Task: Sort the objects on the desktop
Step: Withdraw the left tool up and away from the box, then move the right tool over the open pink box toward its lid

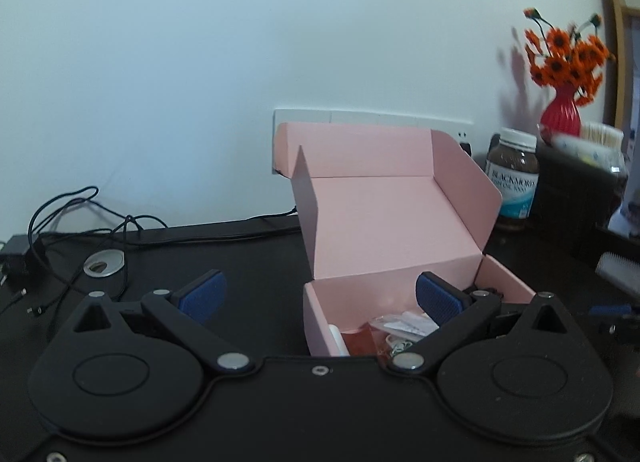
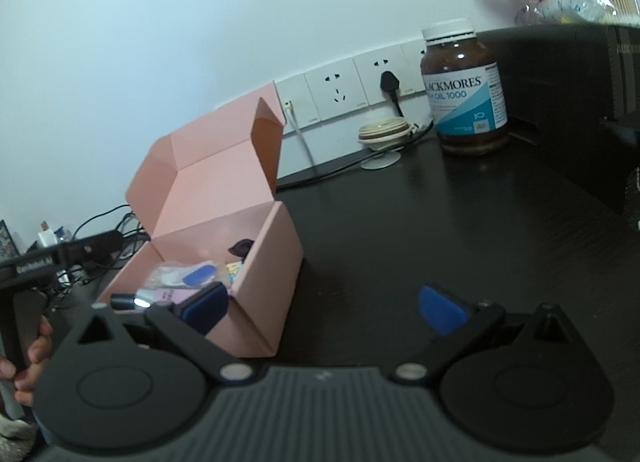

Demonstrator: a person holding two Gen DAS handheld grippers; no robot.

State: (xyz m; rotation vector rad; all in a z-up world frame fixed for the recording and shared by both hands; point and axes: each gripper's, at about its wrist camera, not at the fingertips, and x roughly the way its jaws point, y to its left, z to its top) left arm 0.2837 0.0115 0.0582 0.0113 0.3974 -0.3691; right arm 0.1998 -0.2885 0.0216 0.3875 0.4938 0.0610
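A pink cardboard box (image 1: 400, 222) stands on the dark desk with its lid up. Inside lie small items: clear packets (image 1: 404, 326), a white piece and a reddish item. My left gripper (image 1: 320, 296) is open, its right blue pad over the box's inside and its left pad outside the box's left wall. In the right wrist view the same pink box (image 2: 256, 274) sits at the left with small items inside. My right gripper (image 2: 322, 308) is open and holds nothing, its left pad at the box's near corner, its right pad over bare desk.
A brown supplement bottle (image 2: 466, 90) stands by the wall sockets (image 2: 340, 92), beside a black box (image 2: 572, 102). A red vase of orange flowers (image 1: 562, 74) stands on top. Cables (image 1: 80, 214) and a tape roll (image 1: 105, 262) lie at the left. A hand (image 2: 28, 358) holds the other gripper's handle.
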